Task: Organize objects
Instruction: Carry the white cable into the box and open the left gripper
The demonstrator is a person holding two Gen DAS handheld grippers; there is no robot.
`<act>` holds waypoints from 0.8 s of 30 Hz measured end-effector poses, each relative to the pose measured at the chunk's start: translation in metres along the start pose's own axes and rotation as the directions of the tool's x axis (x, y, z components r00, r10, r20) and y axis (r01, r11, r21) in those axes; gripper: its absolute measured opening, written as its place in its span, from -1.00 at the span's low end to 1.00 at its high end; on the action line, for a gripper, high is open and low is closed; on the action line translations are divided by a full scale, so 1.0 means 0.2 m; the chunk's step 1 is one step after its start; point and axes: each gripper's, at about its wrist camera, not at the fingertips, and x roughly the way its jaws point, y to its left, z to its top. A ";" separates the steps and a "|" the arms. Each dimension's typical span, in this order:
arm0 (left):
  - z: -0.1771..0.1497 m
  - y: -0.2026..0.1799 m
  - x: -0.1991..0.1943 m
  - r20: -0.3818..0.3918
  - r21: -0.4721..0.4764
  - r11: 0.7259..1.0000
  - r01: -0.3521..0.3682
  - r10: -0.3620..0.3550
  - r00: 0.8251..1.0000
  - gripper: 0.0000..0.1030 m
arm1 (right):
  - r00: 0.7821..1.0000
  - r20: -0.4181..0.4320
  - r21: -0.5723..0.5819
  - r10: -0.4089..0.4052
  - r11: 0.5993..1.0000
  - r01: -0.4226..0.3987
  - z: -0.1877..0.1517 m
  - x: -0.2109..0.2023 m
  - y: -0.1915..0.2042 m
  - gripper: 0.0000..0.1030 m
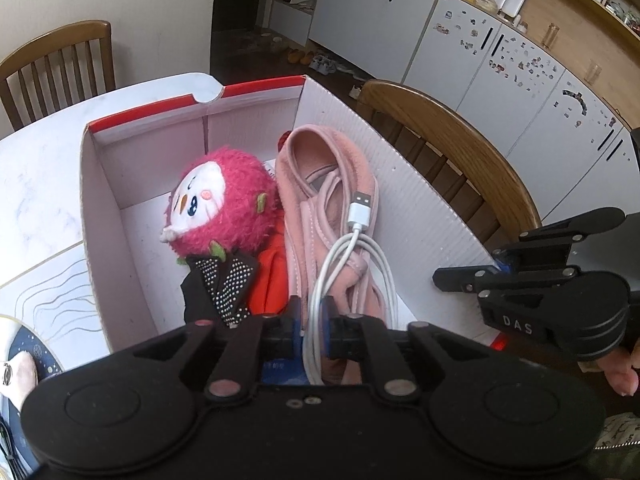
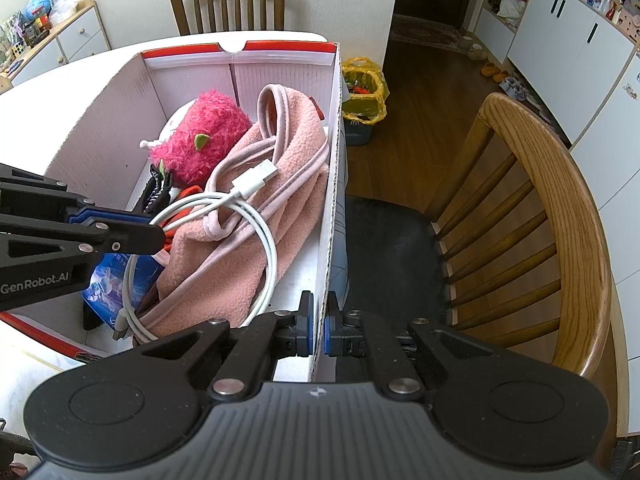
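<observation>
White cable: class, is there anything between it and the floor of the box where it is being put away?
Yes. The white cable, with the left claw around its loop, lies on the pink fleece, which covers that side of the box floor. Beside it sits a plush toy.

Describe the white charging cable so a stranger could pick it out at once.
Find the open white cardboard box with the red rim on the table. Along its right side lies a pink fleece garment. The cable loops on top of it, the only glossy white cord there, ending in a metal USB plug.
</observation>
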 end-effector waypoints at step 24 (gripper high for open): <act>0.04 0.10 -0.31 0.131 -0.106 0.994 -0.040 0.054 0.990 -0.37 | 1.000 0.000 -0.003 0.000 1.000 0.000 -0.01 0.01 -0.01 -0.91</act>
